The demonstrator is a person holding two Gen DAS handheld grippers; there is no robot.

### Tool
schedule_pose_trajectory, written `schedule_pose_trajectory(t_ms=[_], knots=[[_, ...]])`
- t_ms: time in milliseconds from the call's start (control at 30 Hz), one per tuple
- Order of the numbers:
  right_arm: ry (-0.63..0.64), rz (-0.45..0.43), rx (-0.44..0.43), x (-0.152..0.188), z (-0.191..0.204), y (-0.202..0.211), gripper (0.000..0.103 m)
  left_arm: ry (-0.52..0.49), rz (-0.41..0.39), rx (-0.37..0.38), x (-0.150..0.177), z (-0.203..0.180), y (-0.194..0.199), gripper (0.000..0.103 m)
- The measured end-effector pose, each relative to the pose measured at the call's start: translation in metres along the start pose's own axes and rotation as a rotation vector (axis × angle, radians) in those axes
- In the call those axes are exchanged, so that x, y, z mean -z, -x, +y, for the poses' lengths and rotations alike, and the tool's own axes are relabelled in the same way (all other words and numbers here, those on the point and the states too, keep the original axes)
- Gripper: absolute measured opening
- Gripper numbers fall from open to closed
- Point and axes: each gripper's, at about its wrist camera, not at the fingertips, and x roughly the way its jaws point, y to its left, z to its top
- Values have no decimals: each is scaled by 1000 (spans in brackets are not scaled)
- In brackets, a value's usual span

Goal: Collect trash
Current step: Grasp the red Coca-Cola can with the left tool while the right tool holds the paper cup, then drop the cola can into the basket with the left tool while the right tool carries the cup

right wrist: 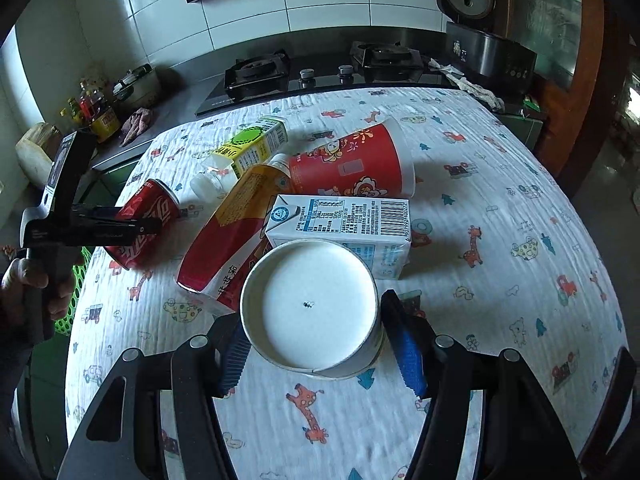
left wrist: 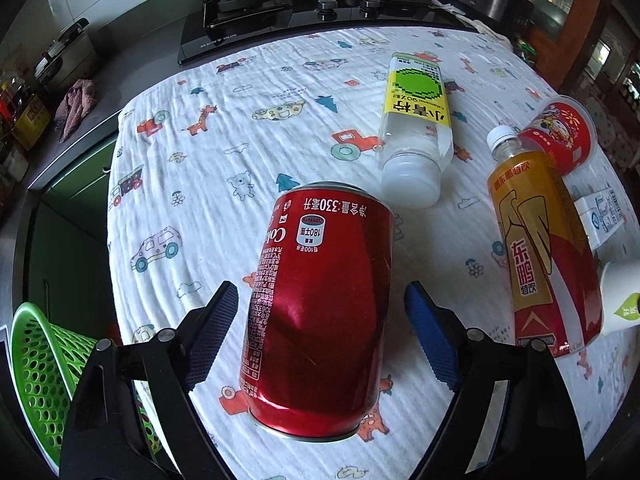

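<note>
Closest in on my left side, the left gripper (left wrist: pixel 318 328) straddles the dented red aluminium cola can (left wrist: pixel 320 312). Its blue pads stand apart from the metal on both sides, so nothing is pinched yet. The can lies on the white printed cloth (left wrist: pixel 192 184) with its long axis running straight away from the fingers, base end nearest me, so I judge a plain squeeze across its width should take it.

On my right, the right gripper (right wrist: pixel 316 344) pinches the white paper cup (right wrist: pixel 312 308), bottom facing the lens.

Beyond the cup lie the white milk carton (right wrist: pixel 344 220), the orange-and-red plastic drink bottle (right wrist: pixel 228 232), the red printed paper cup (right wrist: pixel 352 164) and the clear bottle with a yellow-green label (left wrist: pixel 416 120).

The green perforated plastic basket (left wrist: pixel 36 360) sits off the table's left edge, beside the left gripper.
</note>
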Motion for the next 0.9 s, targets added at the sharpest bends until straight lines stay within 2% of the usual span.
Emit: schedule_pose_trajectory(t_ms=[100,333,533,900], knots=[[5,-2,-1,0,1,3,60,0,8,1,0,-1,-3,68],[27,-10,-14,-1,10,9,60,22,-11,2,5,4,4,66],[57,-13,-44,-5,26,8,60,35,-59,1,15,13,31,66],[154,-42,-90,-21,74,10,60,172,-185,-41,48,83,104,66]])
